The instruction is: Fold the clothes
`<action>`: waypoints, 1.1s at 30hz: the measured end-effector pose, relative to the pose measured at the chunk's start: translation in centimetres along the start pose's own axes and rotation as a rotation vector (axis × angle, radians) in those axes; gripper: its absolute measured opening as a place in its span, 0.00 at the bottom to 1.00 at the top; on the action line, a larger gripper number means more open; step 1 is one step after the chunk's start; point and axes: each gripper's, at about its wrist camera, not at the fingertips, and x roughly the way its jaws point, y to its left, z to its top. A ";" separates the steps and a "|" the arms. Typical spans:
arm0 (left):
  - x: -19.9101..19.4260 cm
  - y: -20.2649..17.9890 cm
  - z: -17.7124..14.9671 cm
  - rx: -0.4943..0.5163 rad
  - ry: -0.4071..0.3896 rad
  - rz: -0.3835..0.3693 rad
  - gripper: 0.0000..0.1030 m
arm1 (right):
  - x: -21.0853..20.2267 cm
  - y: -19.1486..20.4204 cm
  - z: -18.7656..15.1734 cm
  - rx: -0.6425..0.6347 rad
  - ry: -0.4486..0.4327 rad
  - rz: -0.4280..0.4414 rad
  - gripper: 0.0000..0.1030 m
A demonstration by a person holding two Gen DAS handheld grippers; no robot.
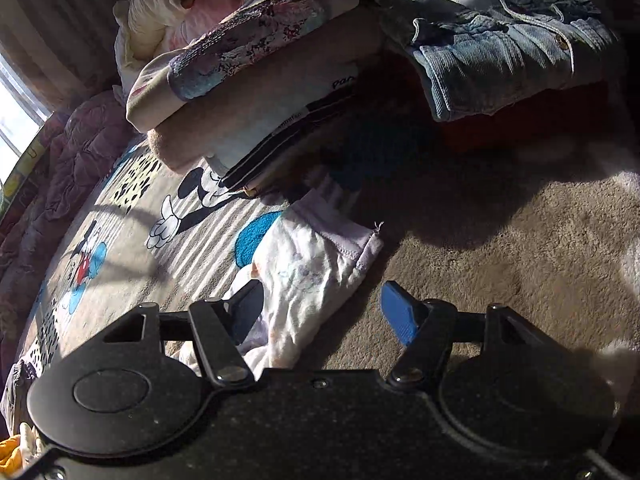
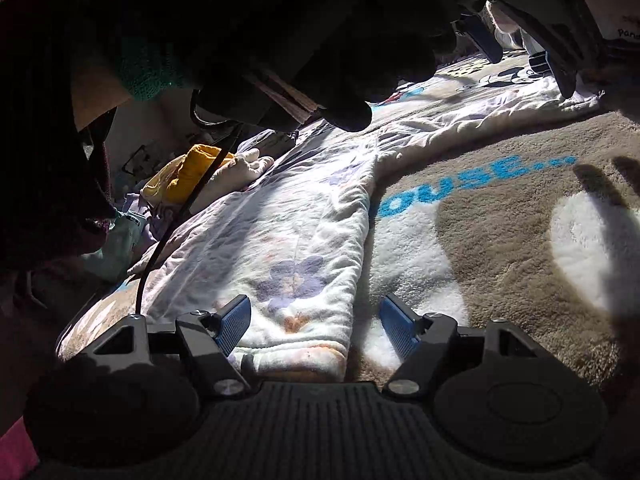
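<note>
A white garment with pale purple flowers [image 2: 288, 232] lies spread flat on the rug, running from near to far in the right wrist view. My right gripper [image 2: 316, 326] stands open over its near hem, the cloth lying loose between the blue pads [image 2: 234, 324]. The garment's far end [image 1: 316, 268], with a lilac stitched edge, lies under my left gripper [image 1: 324, 312], which is open and tilted down; one finger is over the cloth, the other over bare rug. The left gripper [image 2: 524, 60] also shows at the top right of the right wrist view.
A beige cartoon-mouse rug [image 1: 500, 248] covers the floor. A stack of folded clothes [image 1: 248, 60] and a folded denim piece [image 1: 500, 40] sit beyond the left gripper. Loose clothes, one yellow [image 2: 200, 168], lie at the left. A person's dark sleeve [image 2: 260, 32] hangs overhead.
</note>
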 end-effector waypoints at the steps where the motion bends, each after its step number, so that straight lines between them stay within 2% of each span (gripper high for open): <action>1: 0.9 -0.9 0.5 0.044 0.011 0.008 0.60 | 0.1 0.1 0.0 -0.005 -0.002 -0.001 0.72; 5: 3.8 -2.3 1.6 0.091 0.048 0.067 0.51 | 0.4 0.3 0.0 -0.017 -0.007 0.001 0.75; 7: 4.5 -2.1 1.9 0.056 0.061 0.068 0.20 | 0.5 0.2 0.1 -0.020 -0.007 0.002 0.75; 9: 3.7 -1.5 1.8 0.010 0.038 0.075 0.12 | 0.5 0.1 0.3 -0.012 -0.003 0.009 0.75; 12: 1.1 1.0 1.2 -0.105 -0.027 0.083 0.11 | 0.4 -0.1 0.4 -0.001 -0.001 0.013 0.75; 16: -4.9 7.5 -1.2 -0.383 -0.154 0.051 0.11 | 0.4 0.1 0.4 0.003 0.000 0.003 0.73; 20: -11.1 14.5 -5.5 -0.639 -0.255 0.067 0.10 | -0.1 -0.2 0.6 0.043 -0.007 -0.025 0.61; 24: -15.8 19.1 -10.7 -0.809 -0.340 0.092 0.10 | -0.6 0.5 0.5 0.027 -0.001 -0.054 0.60; 27: -17.9 21.3 -14.4 -0.908 -0.356 0.115 0.10 | -0.8 1.2 0.3 -0.005 0.013 -0.068 0.58; 28: -18.4 21.8 -15.8 -0.944 -0.362 0.116 0.10 | -0.8 1.4 0.3 -0.016 0.016 -0.075 0.52; 29: -18.8 22.2 -17.1 -0.983 -0.371 0.113 0.10 | -0.7 1.4 0.3 -0.021 0.023 -0.074 0.41; 33: -19.8 23.0 -22.0 -1.121 -0.388 0.114 0.10 | -0.5 1.5 0.3 -0.032 0.031 -0.094 0.24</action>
